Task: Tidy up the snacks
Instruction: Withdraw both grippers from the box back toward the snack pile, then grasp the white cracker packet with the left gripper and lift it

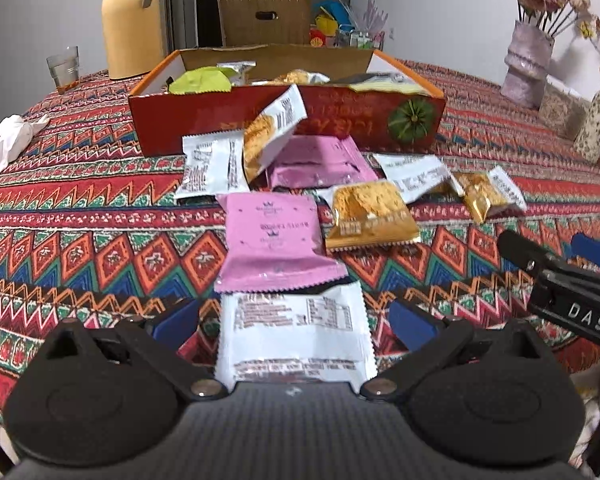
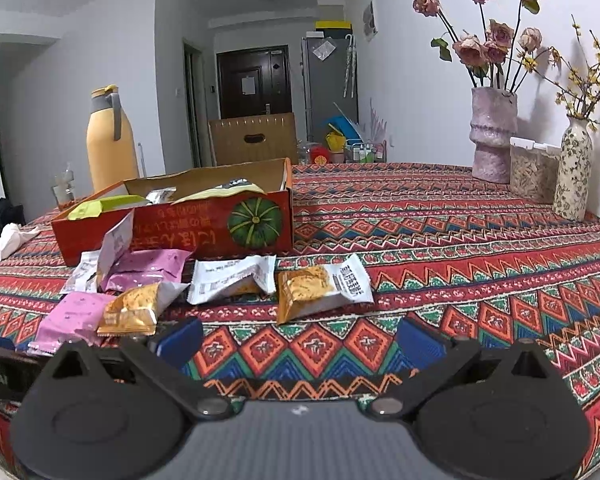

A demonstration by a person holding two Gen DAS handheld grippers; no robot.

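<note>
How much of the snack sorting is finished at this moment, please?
Done: a few packets already lie in the red box. In hand: nothing gripped; the open left gripper straddles a white packet, the right gripper is open and empty. Left: several packets, like the pink one, on the tablecloth.

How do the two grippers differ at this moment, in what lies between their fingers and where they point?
A white packet lies between the left gripper's fingers; the right gripper has only bare tablecloth there. The left gripper faces the pile of packets head on; the right gripper faces a gold packet at the pile's edge. Both are open, low over the table, facing the red box.
</note>
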